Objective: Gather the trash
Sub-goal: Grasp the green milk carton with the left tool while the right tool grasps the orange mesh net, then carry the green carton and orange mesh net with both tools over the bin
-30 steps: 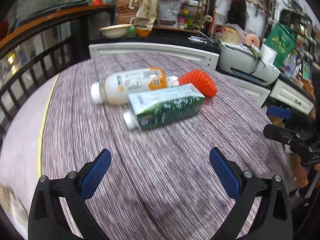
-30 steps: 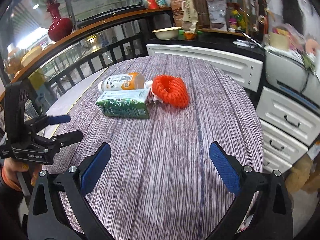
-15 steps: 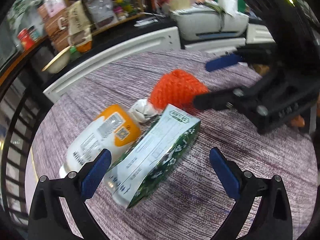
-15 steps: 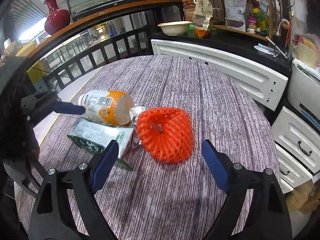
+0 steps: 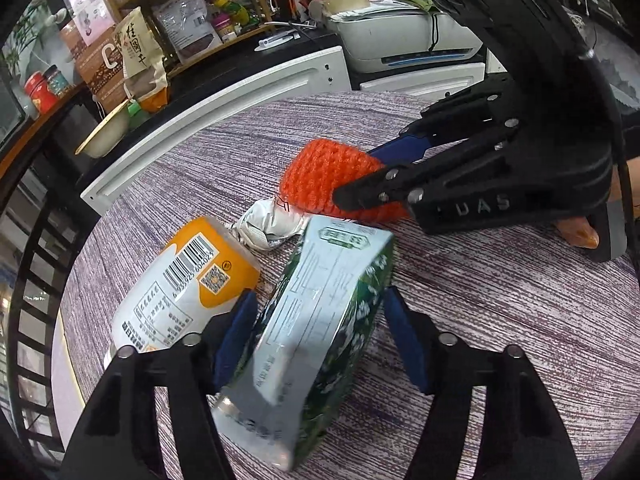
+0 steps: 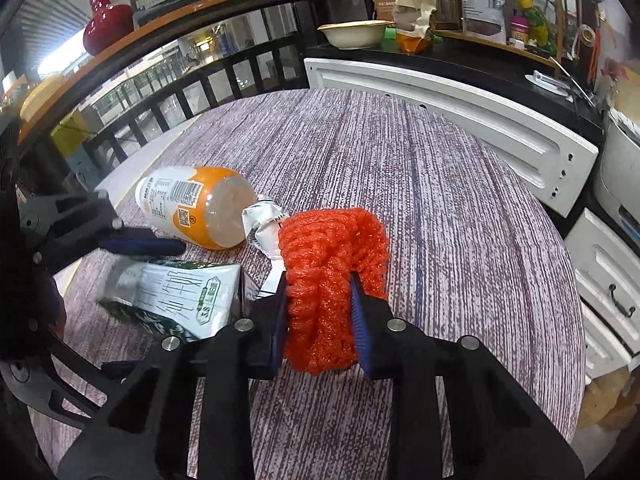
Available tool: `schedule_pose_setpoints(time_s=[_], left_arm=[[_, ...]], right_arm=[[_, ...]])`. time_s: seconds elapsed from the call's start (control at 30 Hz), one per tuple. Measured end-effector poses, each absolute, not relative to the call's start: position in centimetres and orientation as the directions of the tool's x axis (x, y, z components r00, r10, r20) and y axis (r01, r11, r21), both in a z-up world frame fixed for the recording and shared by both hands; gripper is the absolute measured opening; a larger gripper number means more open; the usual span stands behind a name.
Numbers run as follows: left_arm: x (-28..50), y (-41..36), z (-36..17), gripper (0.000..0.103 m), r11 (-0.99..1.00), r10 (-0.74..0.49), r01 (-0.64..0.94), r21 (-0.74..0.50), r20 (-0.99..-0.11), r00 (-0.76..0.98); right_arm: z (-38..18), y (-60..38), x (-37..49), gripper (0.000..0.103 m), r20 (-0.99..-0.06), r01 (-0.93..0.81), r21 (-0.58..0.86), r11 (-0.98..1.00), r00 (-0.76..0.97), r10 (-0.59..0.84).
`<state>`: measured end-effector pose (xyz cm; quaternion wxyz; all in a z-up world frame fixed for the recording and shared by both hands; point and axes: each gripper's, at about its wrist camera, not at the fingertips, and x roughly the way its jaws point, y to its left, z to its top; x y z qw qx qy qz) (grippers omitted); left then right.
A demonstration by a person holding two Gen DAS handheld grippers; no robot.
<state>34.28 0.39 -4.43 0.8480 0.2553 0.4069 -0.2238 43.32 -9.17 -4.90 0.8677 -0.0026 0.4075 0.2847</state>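
Observation:
On the round purple-streaked table (image 6: 440, 200) lies a green and white drink carton (image 5: 320, 304). My left gripper (image 5: 319, 298) straddles it and its jaws are closing, both blue pads against the carton's sides. An orange foam net (image 6: 332, 248) is squeezed between the pads of my right gripper (image 6: 318, 284), whose jaws are still closing. In the left wrist view the right gripper (image 5: 360, 176) reaches in from the right onto the net (image 5: 324, 172). A bottle with an orange label (image 5: 188, 284) and a crumpled silver wrapper (image 5: 268, 224) lie just left of them.
A white cabinet front (image 6: 460, 112) curves along the table's far edge. A black railing (image 6: 180, 92) runs on the left, with a red vase (image 6: 106, 26) above it. A printer (image 5: 408, 40), shelves of packets (image 5: 184, 28) and a bowl (image 6: 352, 34) stand behind.
Both grippers moved forward over the table. The left one rolled and closed around the carton. The right one came over the orange net and closed on it, squashing it narrower.

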Motion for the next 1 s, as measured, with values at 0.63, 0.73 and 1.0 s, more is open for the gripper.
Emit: schedule_pose_setpoints(time_s=[0.63, 0.73, 1.0], left_arm=[[27.2, 1.5, -2.0, 0.052, 0.915, -0.257, 0.402, 0.038, -0.712, 0.654], [25.5, 1.3, -1.7, 0.051, 0.926, -0.273, 0.378, 0.005, -0.684, 0.677], [21.2, 0.3, 0.0, 0.05, 0.937, -0.318, 0.342, -0.076, -0.593, 0.739]], right_arm=[[-1.7, -16.7, 31.1, 0.027, -0.59, -0.46, 0.307, 0.833, 0.596, 0.546], [-1.6, -17.9, 29.1, 0.027, -0.577, -0.453, 0.3, 0.839, 0.614, 0.538], [-1.6, -21.8, 23.7, 0.027, -0.538, -0.411, 0.287, 0.865, 0.678, 0.501]])
